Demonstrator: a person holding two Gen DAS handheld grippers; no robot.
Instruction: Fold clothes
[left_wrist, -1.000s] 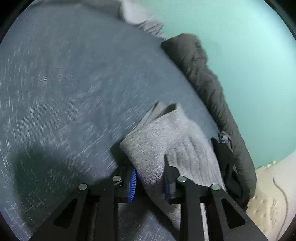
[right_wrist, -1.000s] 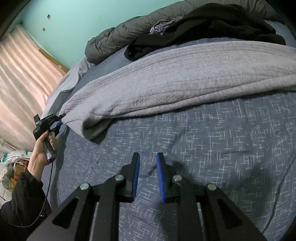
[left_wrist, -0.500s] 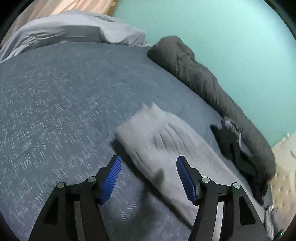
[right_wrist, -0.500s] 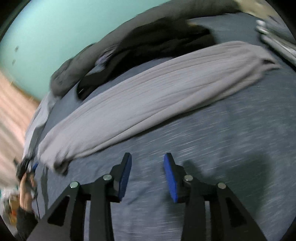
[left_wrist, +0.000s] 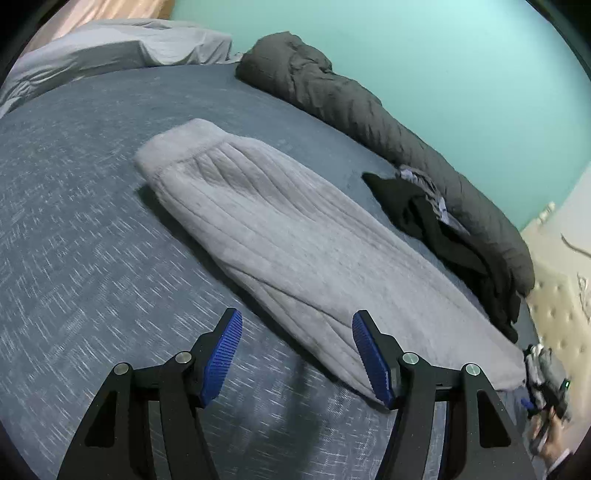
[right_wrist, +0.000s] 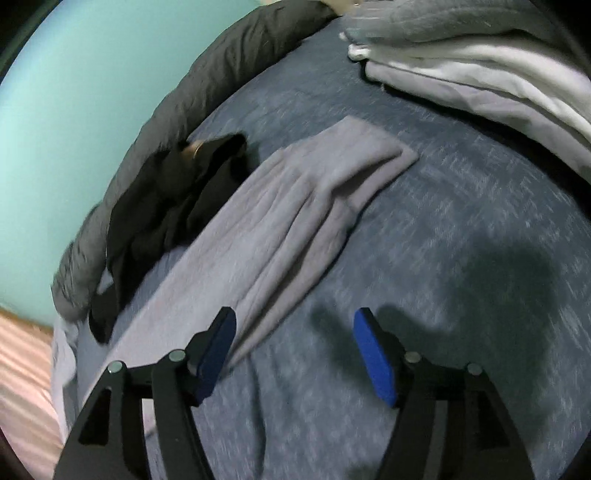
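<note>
Soft, ribbed grey knit garment (left_wrist: 288, 240) lies matt on my bed's (left_wrist: 74, 229) flecked blue woven cover. I see a quilted dark duvet (left_wrist: 369, 110) and limp black cloth (left_wrist: 436, 221). My left tool's (left_wrist: 297, 356) ridged blue pads (left_wrist: 221, 356) look rubbery on matt black plastic arms.

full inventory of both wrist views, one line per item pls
grey garment: 1, light grey ribbed, folded into a long strip along mid-bed
black clothes: 1 heap, black, between the grey garment and the duvet
duvet: 1, dark grey, rolled along the wall side
bedsheet: 1, blue flecked, under everything
pillow: 1, pale grey, far end in the left view
folded stack: 1, white and grey, top right of the right view
wall: teal
left gripper: open, empty
right gripper: jaws opening, empty
</note>
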